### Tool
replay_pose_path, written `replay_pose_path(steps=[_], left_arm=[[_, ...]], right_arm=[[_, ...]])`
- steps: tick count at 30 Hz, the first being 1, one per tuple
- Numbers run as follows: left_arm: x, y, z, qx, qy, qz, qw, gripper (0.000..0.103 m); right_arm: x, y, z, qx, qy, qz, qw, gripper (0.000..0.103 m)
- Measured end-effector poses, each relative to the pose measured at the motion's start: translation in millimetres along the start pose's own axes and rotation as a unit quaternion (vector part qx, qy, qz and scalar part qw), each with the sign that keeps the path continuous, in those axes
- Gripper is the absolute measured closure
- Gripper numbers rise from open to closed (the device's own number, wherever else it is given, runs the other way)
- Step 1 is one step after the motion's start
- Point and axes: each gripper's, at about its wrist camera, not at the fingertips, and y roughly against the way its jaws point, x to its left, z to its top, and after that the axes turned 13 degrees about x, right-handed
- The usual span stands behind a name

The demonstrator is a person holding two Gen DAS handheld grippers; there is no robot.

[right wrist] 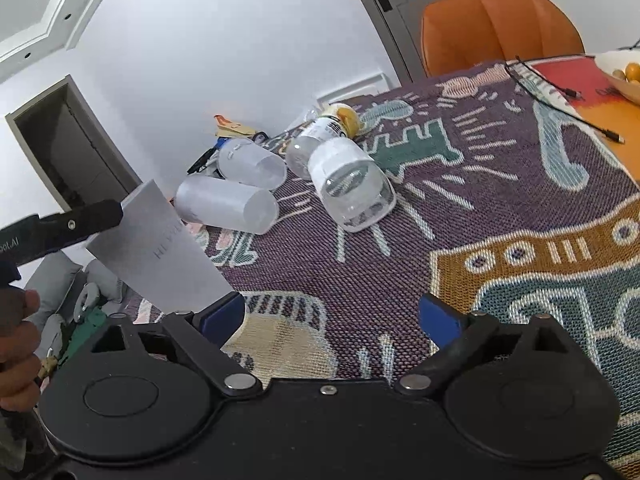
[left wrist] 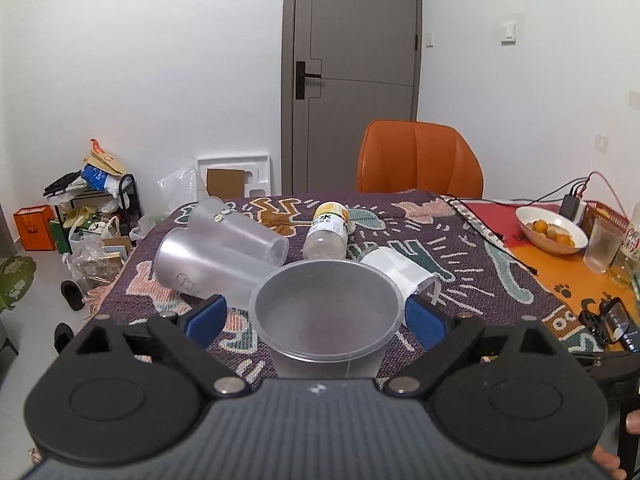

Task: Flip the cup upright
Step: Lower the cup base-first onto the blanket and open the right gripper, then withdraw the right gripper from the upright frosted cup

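Observation:
My left gripper is shut on a frosted grey plastic cup, mouth up toward the camera, held above the patterned tablecloth. In the right wrist view the same cup hangs tilted at the left, clamped by the left gripper's black finger. Two frosted cups lie on their sides at the left; they also show in the right wrist view. A clear cup lies on its side in the middle. My right gripper is open and empty above the cloth.
A plastic bottle with a yellow label lies behind the cups. An orange chair stands at the far edge. A white bowl of oranges, a glass, cables and a charger sit at the right.

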Motion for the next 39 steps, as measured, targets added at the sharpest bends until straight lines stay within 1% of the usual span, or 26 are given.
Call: replay_pose_path(steps=[4,6,11,22,30,35,39], left_arm=[[9.9,9.8,-5.9,-0.008,0.012,-0.002,0.9999,0.004],[14.8,13.8,-8.8,-0.012,0.019,-0.004,0.9997,0.003],[30.8,20.3,-16.3,-0.012,0.039,0.003,0.9992,0.003],[62.8,28.0,-39.1,0.004,0.071,0.014,0.9973,0.002],[77.2,33.5,-53.8,0.018,0.077,0.022,0.9966,0.002],[79.9,35.9,-59.2,0.021,0.078,0.023,0.9965,0.002],[79.9,36.4,-59.7,0.023,0.073,0.024,0.9968,0.002]], right_arm=[[7.4,8.1,2.9,-0.005,0.011,-0.001,1.000,0.004],[11.9,11.5,4.0,-0.008,0.019,-0.003,1.000,0.000],[25.4,18.7,6.5,-0.008,0.040,-0.006,0.999,0.000],[52.2,27.5,7.0,0.003,0.081,-0.004,0.997,0.000],[69.9,31.8,4.8,0.014,0.108,-0.010,0.994,0.000],[80.7,35.6,0.5,0.024,0.129,-0.010,0.991,0.000],[84.7,39.3,-1.8,0.024,0.133,-0.007,0.991,0.000]])
